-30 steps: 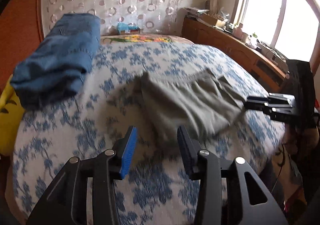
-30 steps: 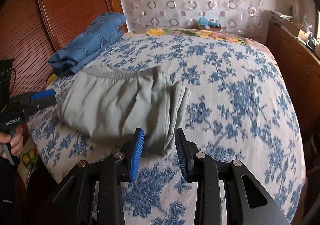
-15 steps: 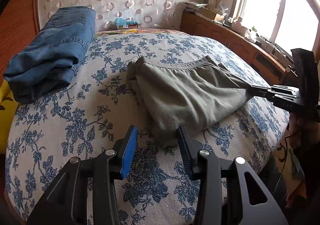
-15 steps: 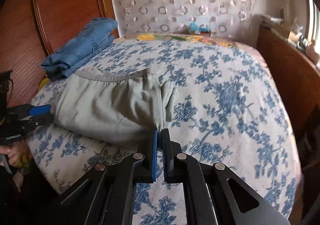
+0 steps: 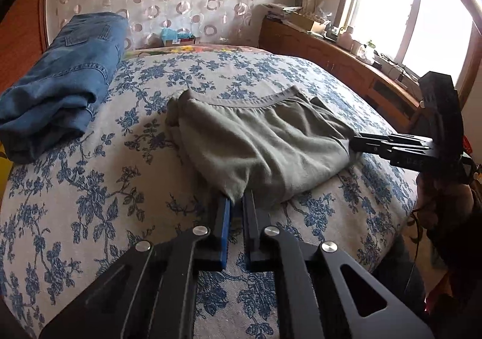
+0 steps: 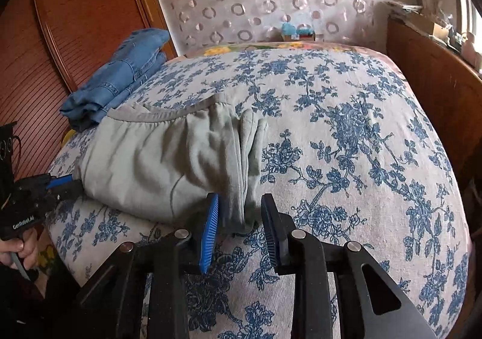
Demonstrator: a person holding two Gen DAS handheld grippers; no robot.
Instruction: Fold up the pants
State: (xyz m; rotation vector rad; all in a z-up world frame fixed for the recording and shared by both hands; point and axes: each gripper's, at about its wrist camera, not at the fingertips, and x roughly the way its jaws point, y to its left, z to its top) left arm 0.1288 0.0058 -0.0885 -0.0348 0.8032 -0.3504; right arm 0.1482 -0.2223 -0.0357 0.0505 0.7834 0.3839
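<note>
The folded grey-green cotton pants (image 5: 262, 143) lie near the foot of the bed with the blue-flowered white bedspread (image 5: 90, 188), elastic waistband toward the headboard. The left gripper (image 5: 236, 203) is clenched on the near corner of the fabric — its blue-padded fingers (image 5: 224, 218) pinch a small peak of cloth. The right gripper (image 6: 239, 212) sits at the opposite end, jaws parted, with the layered edge of the pants lying loose between them — released, not squeezed. A folded pair of blue denim jeans (image 5: 60, 74) rests by the wooden headboard (image 6: 75, 23), apart from the pants.
</note>
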